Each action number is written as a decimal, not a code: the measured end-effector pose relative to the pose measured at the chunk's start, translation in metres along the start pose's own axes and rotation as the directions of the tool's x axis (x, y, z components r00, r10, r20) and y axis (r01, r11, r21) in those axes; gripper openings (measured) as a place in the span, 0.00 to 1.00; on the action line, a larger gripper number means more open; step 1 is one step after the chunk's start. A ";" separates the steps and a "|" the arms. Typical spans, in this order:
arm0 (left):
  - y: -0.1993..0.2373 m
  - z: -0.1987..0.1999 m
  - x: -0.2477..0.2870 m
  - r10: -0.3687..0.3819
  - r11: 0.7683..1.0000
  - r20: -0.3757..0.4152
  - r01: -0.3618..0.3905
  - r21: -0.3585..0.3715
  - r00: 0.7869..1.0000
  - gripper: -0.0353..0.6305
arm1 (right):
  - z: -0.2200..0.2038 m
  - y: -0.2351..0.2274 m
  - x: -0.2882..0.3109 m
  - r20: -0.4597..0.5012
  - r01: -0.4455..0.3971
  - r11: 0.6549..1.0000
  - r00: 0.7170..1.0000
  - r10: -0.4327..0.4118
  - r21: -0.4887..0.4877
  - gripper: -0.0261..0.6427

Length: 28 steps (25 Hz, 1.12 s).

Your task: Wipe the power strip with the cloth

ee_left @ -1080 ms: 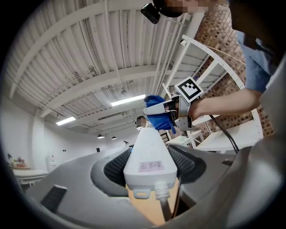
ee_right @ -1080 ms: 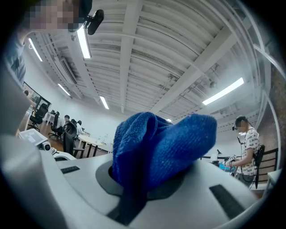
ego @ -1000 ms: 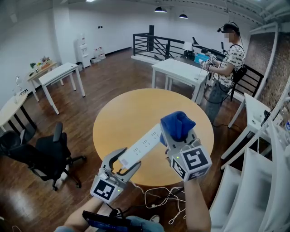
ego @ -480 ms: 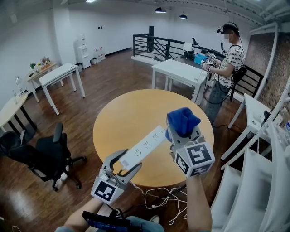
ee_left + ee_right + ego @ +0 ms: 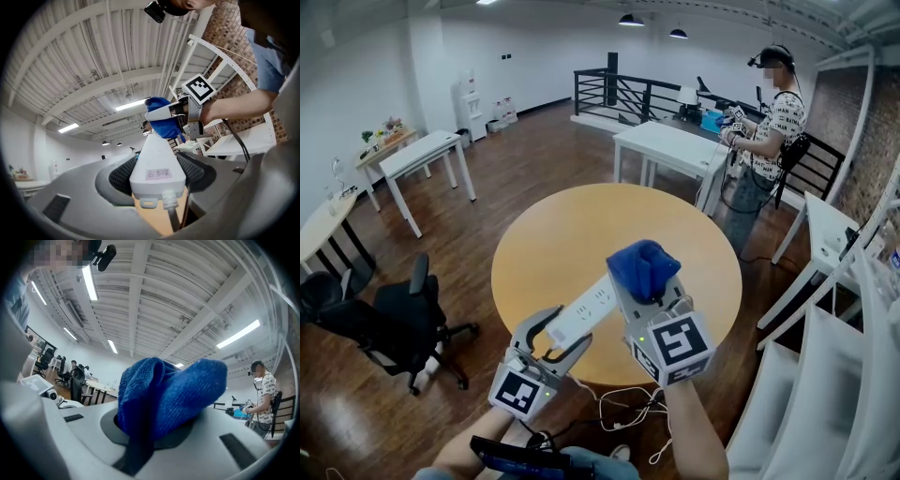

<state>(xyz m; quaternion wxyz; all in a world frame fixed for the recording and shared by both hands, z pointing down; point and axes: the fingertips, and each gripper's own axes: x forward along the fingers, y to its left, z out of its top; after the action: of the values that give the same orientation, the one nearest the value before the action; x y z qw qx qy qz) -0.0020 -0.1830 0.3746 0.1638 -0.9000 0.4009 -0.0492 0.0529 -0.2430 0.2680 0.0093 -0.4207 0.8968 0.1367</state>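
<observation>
The left gripper [image 5: 561,336] sits at about 7 o'clock on the rim of the round wooden counter [image 5: 572,225], and its jaws are clamped on the near end of the white strip [image 5: 584,314], 1 padded jaw pressing each long side. In the left gripper view the strip bears a small pink label, and its cable [image 5: 172,216] leaves the near end between the jaws. From that grip the strip slants toward 1 o'clock over the counter's near part, its far end pointing up at the ceiling in the left gripper view. The right gripper [image 5: 649,292] comes in at about 5 o'clock, and its jaws are closed on a bunched blue cloth [image 5: 642,269], which bulges out past their tips. The cloth lies against the far part of the strip and hides that end in the head view. White cords [image 5: 628,410] lie looped on the wooden floor at 6 o'clock, below the counter's edge. A black chair [image 5: 403,323] stands at 9 o'clock, and another person [image 5: 773,127] stands by a white table [image 5: 670,145] at 1 o'clock, well apart from the counter.
</observation>
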 end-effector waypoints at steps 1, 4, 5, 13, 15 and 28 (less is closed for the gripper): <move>0.000 0.000 0.000 0.002 1.000 0.002 -0.002 -0.002 1.000 0.47 | 0.001 0.008 0.001 0.002 -0.014 1.000 1.000 0.014 0.002 0.12; 0.001 0.001 0.000 0.005 1.000 -0.001 -0.005 0.001 1.000 0.47 | 0.002 0.035 0.004 -0.009 -0.069 0.998 0.998 0.069 0.009 0.12; 0.001 0.001 0.000 0.006 1.000 -0.001 -0.006 0.003 1.000 0.47 | 0.002 0.045 0.005 -0.011 -0.092 0.996 0.996 0.092 0.011 0.12; 0.005 0.003 0.002 0.015 1.000 0.002 -0.015 0.010 1.000 0.47 | 0.004 0.115 0.008 -0.006 -0.237 0.971 0.971 0.238 0.027 0.12; 0.005 0.003 0.000 0.018 1.000 0.002 -0.018 0.009 1.000 0.47 | 0.003 0.123 0.007 0.002 -0.248 0.968 0.969 0.248 0.039 0.12; 0.019 0.012 -0.017 -0.028 0.993 0.101 0.040 -0.115 0.995 0.47 | -0.009 0.015 -0.029 0.079 0.016 0.986 0.996 -0.029 0.163 0.12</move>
<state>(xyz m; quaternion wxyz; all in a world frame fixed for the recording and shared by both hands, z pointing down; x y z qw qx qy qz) -0.0245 -0.1788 0.3576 0.1297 -0.9161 0.3790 0.0162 0.0618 -0.2143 0.2844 0.0816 -0.4227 0.8990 0.0801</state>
